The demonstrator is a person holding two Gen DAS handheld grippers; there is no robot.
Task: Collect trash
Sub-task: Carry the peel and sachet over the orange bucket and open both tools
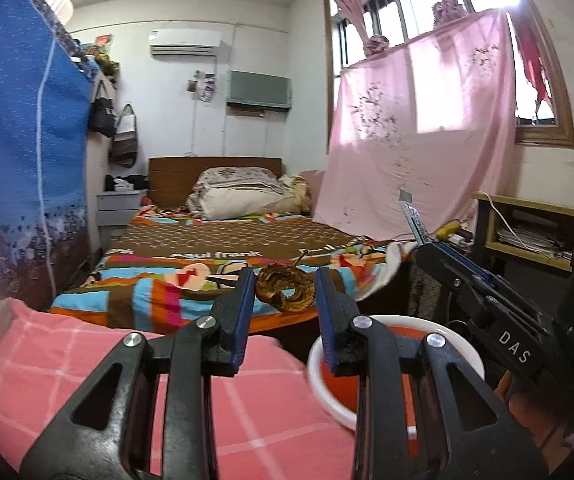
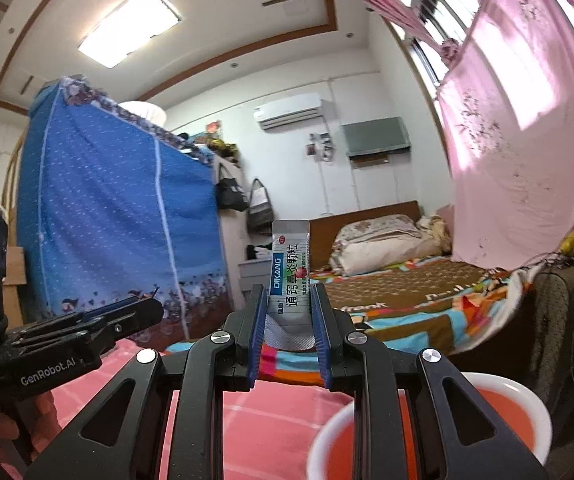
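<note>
My left gripper (image 1: 285,286) is shut on a brown, curled fruit peel (image 1: 285,288) and holds it in the air over the pink checked cloth. My right gripper (image 2: 290,312) is shut on a silver and green medicine sachet (image 2: 290,270) that stands upright between the fingers. In the left wrist view the right gripper (image 1: 421,242) shows at the right with the sachet (image 1: 409,212) sticking up from it. A red bowl with a white rim (image 1: 463,344) sits just below and right of my left gripper; it also shows in the right wrist view (image 2: 527,396).
A pink checked cloth (image 1: 87,360) covers the surface under both grippers. A bed with a colourful blanket (image 1: 223,240) lies ahead. A blue fabric wardrobe (image 1: 23,128) stands at the left, a pink curtain (image 1: 419,128) and a wooden shelf (image 1: 527,224) at the right.
</note>
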